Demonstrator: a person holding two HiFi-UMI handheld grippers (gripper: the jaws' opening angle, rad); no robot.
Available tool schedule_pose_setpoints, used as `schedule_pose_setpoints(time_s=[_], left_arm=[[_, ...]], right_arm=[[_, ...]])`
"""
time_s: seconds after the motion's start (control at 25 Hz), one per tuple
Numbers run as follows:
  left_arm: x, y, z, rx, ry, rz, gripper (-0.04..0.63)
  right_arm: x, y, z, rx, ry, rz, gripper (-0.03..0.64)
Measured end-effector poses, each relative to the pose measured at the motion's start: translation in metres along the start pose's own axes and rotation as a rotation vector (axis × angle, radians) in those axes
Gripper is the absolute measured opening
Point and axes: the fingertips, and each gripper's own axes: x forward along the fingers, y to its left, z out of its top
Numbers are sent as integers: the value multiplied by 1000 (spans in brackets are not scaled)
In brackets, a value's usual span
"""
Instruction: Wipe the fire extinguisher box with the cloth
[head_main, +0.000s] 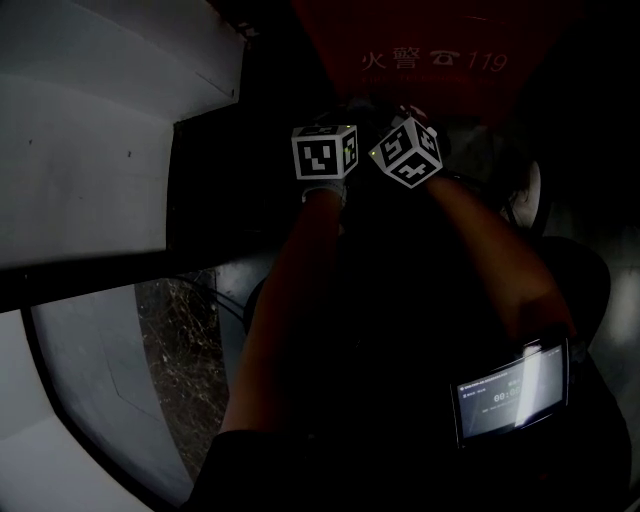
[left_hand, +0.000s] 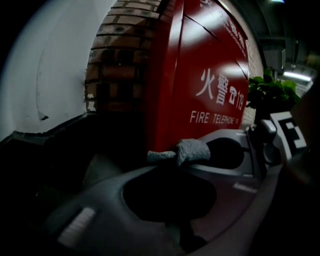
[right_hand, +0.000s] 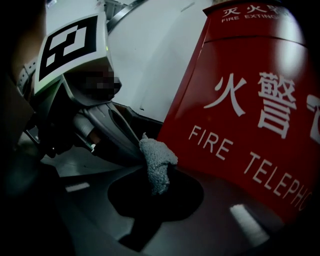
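Cloth, grey and coarse-knit, was found bunched into a small wad and held up in the air between the two tools, just in front of the fire extinguisher box. No view showed whether the wad touched the red panel.

The right gripper had its jaws closed together on the bulk of the cloth, with a tail of fabric hanging down over the dark opening between the jaws. The left gripper was likewise pressed shut, pinching the narrow end of the same cloth. The two sets of jaw tips met almost nose to nose at the wad.

The box was red, stood upright and bore white Chinese characters and the words "FIRE TELEPHONE" on its front. To its left in the left gripper view stood a brick wall, with a white wall further left. A leafy green plant was visible beyond the box's far edge.

From the head view the scene was very dark. The marker cubes of both grippers sat side by side directly below the box's lettering, with both forearms reaching forward to them. A lit screen showed at the lower right.
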Motion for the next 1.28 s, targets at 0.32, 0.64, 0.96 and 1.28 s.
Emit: schedule_pose_setpoints(time_s=[0.32, 0.64, 0.96, 1.28], left_arm=[[17, 4, -14, 33, 81, -19, 2], [5, 5, -12, -83, 97, -1, 2], [-54, -33, 85, 177, -165, 81, 2], [-153, -92, 237, 333, -561, 49, 2]], right_arm=[[13, 13, -24, 11, 51, 47, 26], [7, 19, -24, 7, 56, 42, 28], [-58, -34, 61, -68, -88, -156, 28], [-159, -105, 193, -241, -294, -366, 28]])
